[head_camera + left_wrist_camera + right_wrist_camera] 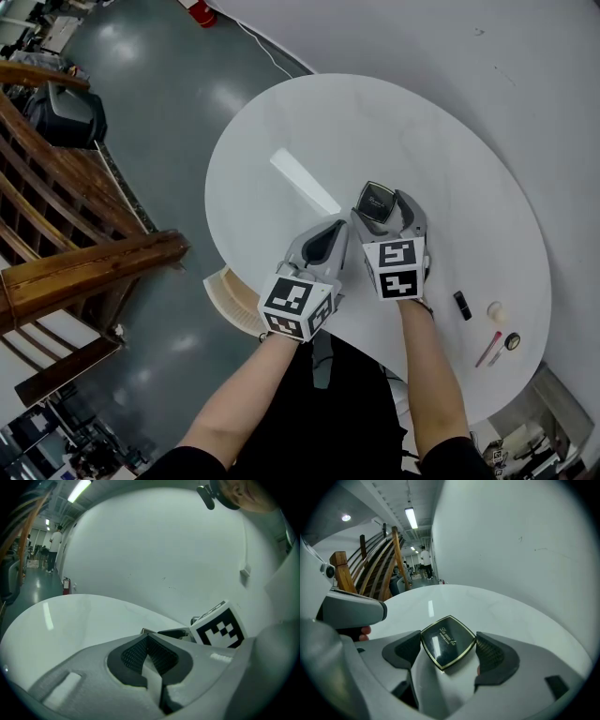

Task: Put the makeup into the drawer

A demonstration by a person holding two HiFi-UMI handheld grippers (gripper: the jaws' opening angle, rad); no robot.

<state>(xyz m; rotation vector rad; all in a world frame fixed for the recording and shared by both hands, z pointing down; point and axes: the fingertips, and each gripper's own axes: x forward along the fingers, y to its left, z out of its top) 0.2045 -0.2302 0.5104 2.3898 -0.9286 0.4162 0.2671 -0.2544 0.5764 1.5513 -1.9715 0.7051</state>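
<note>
My right gripper (pixel 382 202) is shut on a black square compact (pixel 375 197) with a gold rim, held a little above the round white table (pixel 309 131). In the right gripper view the compact (pixel 447 641) sits flat between the dark pads (pixel 493 654). My left gripper (pixel 329 230) hangs just left of it, shut with nothing in it; its ribbed pads (pixel 159 656) meet. More makeup lies at the table's near right: a black lipstick (pixel 462 305), a beige round piece (pixel 496 310), a red pencil (pixel 488 348) and a small black ring-shaped item (pixel 512 341).
A cream ribbed object (pixel 234 295) shows below the table's near-left edge. A wooden stair rail (pixel 84 267) stands to the left over the grey floor. The white wall (pixel 525 66) curves round the table's far side. A person (pixel 55 550) stands far off.
</note>
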